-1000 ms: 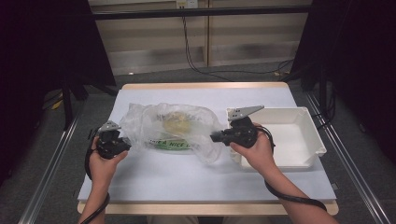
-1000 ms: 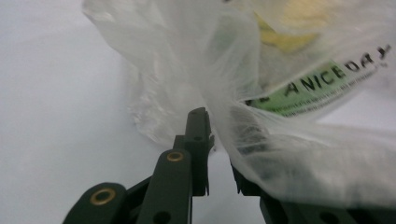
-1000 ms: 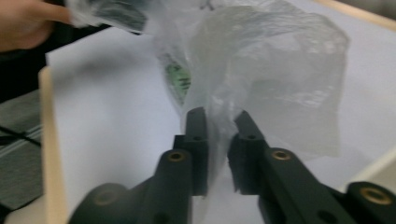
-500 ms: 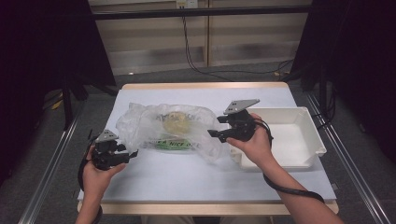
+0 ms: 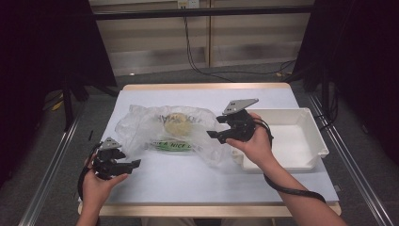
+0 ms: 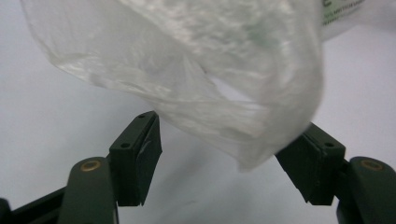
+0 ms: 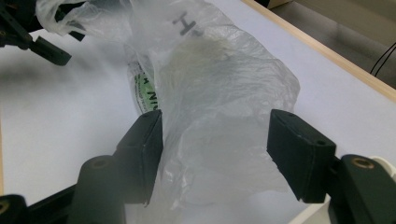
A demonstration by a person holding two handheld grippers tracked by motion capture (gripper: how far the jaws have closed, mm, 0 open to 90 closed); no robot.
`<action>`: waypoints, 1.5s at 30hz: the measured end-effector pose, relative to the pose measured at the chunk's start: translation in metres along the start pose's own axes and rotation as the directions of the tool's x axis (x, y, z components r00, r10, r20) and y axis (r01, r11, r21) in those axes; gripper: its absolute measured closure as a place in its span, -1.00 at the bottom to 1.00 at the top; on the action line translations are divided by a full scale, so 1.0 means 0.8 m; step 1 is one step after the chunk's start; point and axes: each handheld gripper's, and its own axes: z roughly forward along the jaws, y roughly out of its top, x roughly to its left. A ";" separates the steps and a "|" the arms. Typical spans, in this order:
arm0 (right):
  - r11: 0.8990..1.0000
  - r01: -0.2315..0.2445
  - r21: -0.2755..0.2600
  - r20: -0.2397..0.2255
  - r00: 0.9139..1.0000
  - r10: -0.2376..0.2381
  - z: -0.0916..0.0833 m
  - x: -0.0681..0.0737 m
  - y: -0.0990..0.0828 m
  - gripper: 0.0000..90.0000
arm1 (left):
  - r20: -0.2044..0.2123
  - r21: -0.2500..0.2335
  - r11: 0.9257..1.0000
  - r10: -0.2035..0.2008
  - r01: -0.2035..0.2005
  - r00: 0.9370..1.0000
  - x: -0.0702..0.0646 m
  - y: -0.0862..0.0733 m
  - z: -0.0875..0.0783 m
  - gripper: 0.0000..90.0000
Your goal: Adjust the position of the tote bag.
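Observation:
A crumpled clear plastic bag [image 5: 164, 129] with green print lies on the white table [image 5: 188, 179], with a pale round lump [image 5: 177, 123] inside it. My left gripper [image 5: 133, 165] is near the front left, just off the bag's corner. Its jaws have just been opening; in the left gripper view [image 6: 229, 140] a flap of the bag [image 6: 187, 56] hangs between them, and the pads do not press on it. My right gripper [image 5: 216, 127] hovers at the bag's right end. It too has just opened; loose film [image 7: 219, 93] lies between its spread jaws [image 7: 215, 135], ungripped.
A white tray [image 5: 320, 136] stands at the right of the table, just behind my right hand. Metal rails run along both sides of the table. The table's wooden front edge is close under my left hand.
Both grippers' jaws have gone from nearly shut to open. My left hand has drawn back toward the front left, away from the bag. The bag's ends have been let go.

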 end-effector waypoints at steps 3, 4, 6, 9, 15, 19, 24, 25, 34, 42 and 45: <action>1.000 0.003 -0.003 -0.002 1.000 -0.003 -0.003 0.002 -0.001 -0.20 | 0.000 0.060 0.996 0.071 -0.071 0.997 -0.010 -0.005 0.003 -0.22; 1.000 0.004 -0.003 -0.002 1.000 -0.004 -0.004 0.002 -0.001 -0.20 | 0.006 0.053 0.995 0.079 -0.079 0.997 -0.015 -0.005 0.003 -0.14; 1.000 0.007 -0.003 -0.002 1.000 -0.007 -0.004 0.001 -0.001 -0.20 | 0.014 0.043 0.996 0.077 -0.077 0.997 -0.019 -0.005 0.001 -0.03; 1.000 0.001 -0.008 -0.005 1.000 -0.001 -0.002 0.002 -0.002 -0.20 | 0.029 0.010 0.996 0.089 -0.090 0.996 -0.022 -0.005 0.000 0.24; 1.000 0.007 -0.006 -0.012 1.000 -0.007 0.002 0.005 0.000 -0.20 | 0.065 -0.002 0.993 0.117 -0.117 0.991 -0.034 -0.003 0.005 0.62; 1.000 0.006 -0.008 -0.014 1.000 -0.006 0.003 0.006 0.000 -0.20 | 0.101 -0.026 0.994 0.112 -0.110 0.989 -0.043 0.002 0.007 0.75; 1.000 0.007 -0.010 -0.012 1.000 -0.007 0.001 0.006 0.000 -0.20 | 0.095 -0.006 0.995 0.103 -0.103 0.990 -0.049 0.000 0.014 0.84; 1.000 0.004 -0.010 -0.011 1.000 -0.004 0.000 0.006 -0.001 -0.20 | 0.103 0.000 0.995 0.101 -0.101 0.990 -0.050 0.000 0.014 0.89; 1.000 -0.001 -0.009 -0.007 1.000 0.001 -0.004 0.005 -0.003 -0.22 | 0.135 -0.054 0.992 0.120 -0.114 0.983 -0.074 0.013 0.011 1.00; 1.000 0.016 0.001 -0.013 1.000 -0.016 -0.004 0.008 0.010 -0.23 | 0.126 -0.060 0.988 0.148 -0.141 0.981 -0.083 0.031 0.026 1.00; 1.000 0.016 0.003 -0.009 1.000 -0.016 -0.005 0.008 0.015 -0.23 | 0.105 -0.063 0.986 0.161 -0.155 0.981 -0.083 0.036 0.032 1.00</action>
